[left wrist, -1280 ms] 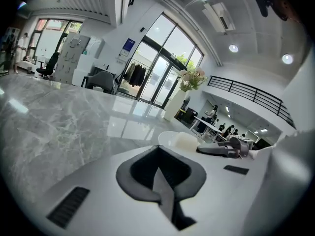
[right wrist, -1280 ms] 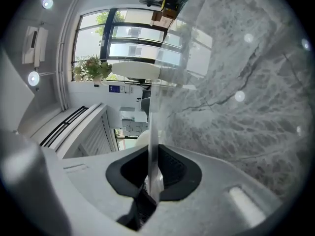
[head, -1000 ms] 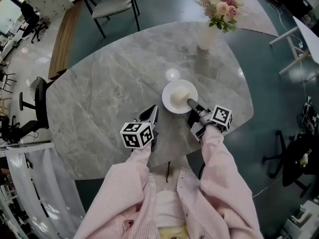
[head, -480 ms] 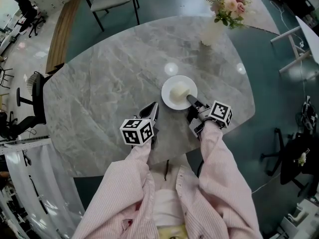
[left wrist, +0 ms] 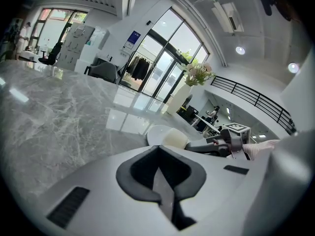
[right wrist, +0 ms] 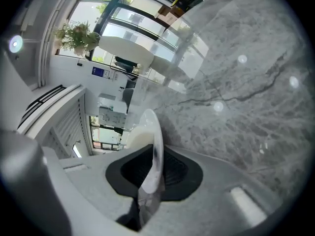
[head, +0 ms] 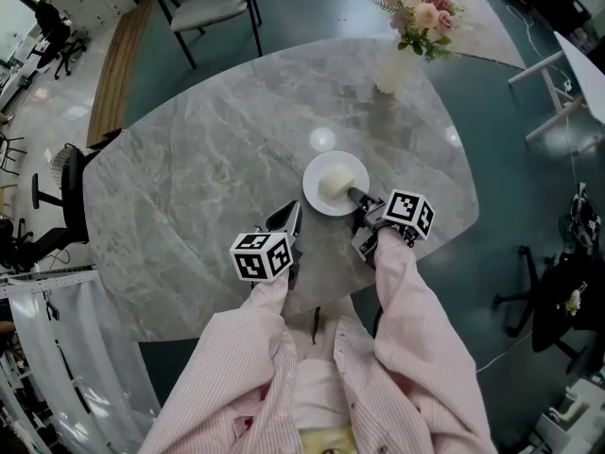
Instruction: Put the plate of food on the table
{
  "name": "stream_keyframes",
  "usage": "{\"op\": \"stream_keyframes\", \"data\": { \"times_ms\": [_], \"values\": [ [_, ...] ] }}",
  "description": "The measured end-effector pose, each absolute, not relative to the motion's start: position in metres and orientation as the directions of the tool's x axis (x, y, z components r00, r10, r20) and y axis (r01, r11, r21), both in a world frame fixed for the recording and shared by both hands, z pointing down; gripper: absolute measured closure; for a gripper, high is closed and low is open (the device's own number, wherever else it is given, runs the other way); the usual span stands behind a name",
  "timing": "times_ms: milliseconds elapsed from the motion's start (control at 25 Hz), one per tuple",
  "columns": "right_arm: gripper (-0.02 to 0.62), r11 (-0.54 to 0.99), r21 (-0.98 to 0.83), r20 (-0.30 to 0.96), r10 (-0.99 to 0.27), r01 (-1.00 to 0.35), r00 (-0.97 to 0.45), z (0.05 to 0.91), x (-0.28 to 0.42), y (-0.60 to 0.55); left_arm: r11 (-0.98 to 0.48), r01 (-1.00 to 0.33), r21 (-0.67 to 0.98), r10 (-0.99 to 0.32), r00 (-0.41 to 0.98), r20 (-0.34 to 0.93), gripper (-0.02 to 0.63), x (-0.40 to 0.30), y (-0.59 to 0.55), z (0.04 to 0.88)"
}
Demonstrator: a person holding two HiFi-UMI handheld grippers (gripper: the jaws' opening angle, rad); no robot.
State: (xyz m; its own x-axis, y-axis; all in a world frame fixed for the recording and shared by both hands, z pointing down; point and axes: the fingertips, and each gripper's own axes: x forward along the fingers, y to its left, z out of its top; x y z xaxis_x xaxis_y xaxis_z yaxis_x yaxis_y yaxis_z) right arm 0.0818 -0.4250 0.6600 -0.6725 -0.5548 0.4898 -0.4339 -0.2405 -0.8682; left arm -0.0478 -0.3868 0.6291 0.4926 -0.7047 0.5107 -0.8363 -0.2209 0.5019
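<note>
Plate (head: 336, 183) is pinched at its near rim by the right gripper (head: 358, 196), jaws closed on the thin edge, seen edge-on in the right gripper view (right wrist: 155, 136). A pale lump of food (head: 333, 187) is carried on it. The plate is placed over the counter (head: 189, 168), right of centre; contact with the marble cannot be told. Open marble is seen left of the plate and beyond it. A vase (head: 392, 69) is set well apart, near the far edge. The left gripper (head: 288, 220) is held near the plate's left, close to the near edge, jaws pressed together, nothing between. A chair (head: 208, 8) is seen beyond the far edge.
</note>
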Motion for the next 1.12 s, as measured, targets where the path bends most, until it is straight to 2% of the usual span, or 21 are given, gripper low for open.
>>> {"op": "stream_keyframes", "data": {
  "times_ms": [480, 800, 1120],
  "values": [
    [0.504, -0.040, -0.718, 0.630, -0.462, -0.695, -0.624, 0.659, 0.079, -0.419, -0.216, -0.836, 0.504, -0.719, 0.486, 0.498, 0.611, -0.047, -0.386, 0.622],
    [0.462, 0.011, -0.632, 0.691, -0.445, -0.775, -0.569, 0.660, 0.083, -0.412, -0.217, -0.838, 0.500, -0.724, 0.482, 0.494, 0.611, -0.048, -0.383, 0.618],
    [0.460, -0.020, -0.604, 0.724, -0.431, -0.797, -0.538, 0.662, 0.094, -0.403, -0.231, -0.835, 0.500, -0.725, 0.490, 0.484, 0.611, -0.044, -0.379, 0.612]
  ]
}}
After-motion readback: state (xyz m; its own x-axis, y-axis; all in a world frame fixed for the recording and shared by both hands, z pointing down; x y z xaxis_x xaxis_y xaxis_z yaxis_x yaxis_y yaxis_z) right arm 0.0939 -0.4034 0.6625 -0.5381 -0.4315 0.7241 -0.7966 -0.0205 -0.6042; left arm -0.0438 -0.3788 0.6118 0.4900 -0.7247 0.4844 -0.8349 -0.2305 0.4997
